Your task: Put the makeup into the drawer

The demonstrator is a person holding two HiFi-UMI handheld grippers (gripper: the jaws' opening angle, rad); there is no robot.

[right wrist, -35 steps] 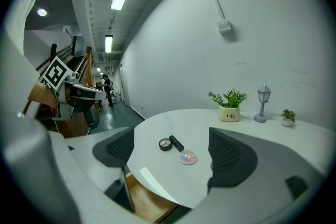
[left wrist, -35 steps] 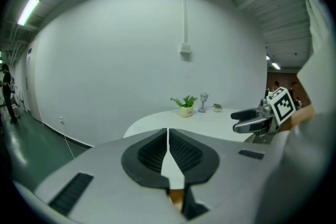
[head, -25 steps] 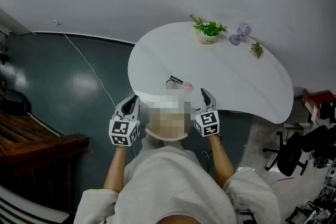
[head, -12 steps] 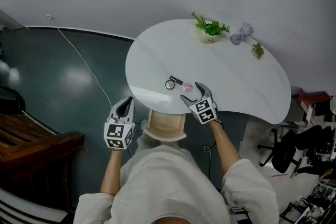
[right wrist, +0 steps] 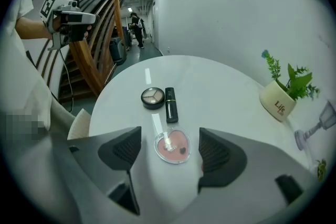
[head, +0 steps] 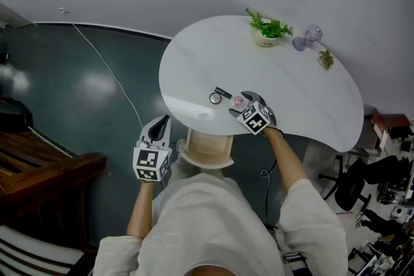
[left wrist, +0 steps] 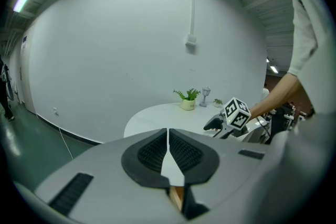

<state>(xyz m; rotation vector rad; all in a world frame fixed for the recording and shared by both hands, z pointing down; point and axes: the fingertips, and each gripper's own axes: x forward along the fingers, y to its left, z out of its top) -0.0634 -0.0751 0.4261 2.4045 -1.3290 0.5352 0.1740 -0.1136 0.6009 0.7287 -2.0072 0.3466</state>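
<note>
Overhead, pink compact (head: 237, 101) tiny, between closing jaws of right claw (right wrist: 169, 145).

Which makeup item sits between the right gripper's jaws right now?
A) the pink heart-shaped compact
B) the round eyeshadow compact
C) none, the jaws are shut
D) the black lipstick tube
A: in the right gripper view the pink heart-shaped compact lies on the table between the jaws of the right gripper, which have just been closing but stand apart, clear of it; the round compact and black tube lie beyond.
</note>
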